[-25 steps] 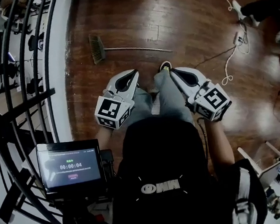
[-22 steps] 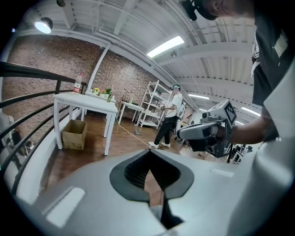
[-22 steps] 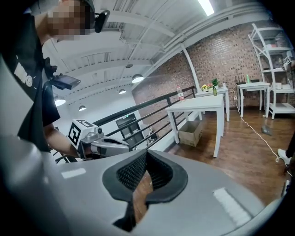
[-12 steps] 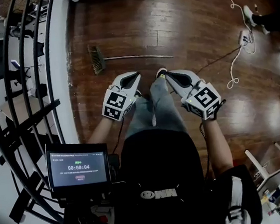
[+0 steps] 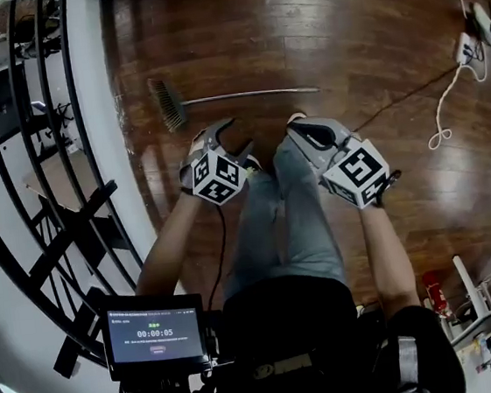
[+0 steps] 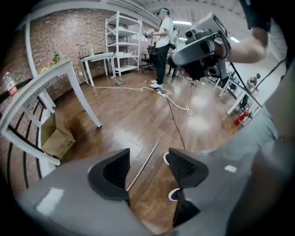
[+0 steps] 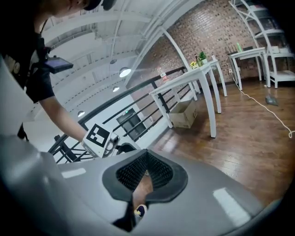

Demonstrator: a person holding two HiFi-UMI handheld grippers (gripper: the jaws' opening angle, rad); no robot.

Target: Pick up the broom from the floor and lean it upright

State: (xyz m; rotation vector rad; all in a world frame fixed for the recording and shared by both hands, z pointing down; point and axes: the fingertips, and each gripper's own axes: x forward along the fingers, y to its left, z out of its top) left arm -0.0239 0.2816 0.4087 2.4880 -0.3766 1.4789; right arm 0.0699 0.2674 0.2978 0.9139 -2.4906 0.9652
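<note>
the left gripper (image 5: 229, 140), clenched a moment ago, is opening its jaws, nothing gripped. the right gripper (image 5: 296, 125) stays clenched, empty. both sit lower than before. just beyond, the thin metal-handled broom with grey bristles (image 5: 243, 95) lies flat on the dark wooden floor (image 5: 342, 39), untouched. a grasp looks close.

The small screen (image 5: 154, 335) shows a timer reading 00:00:05
</note>
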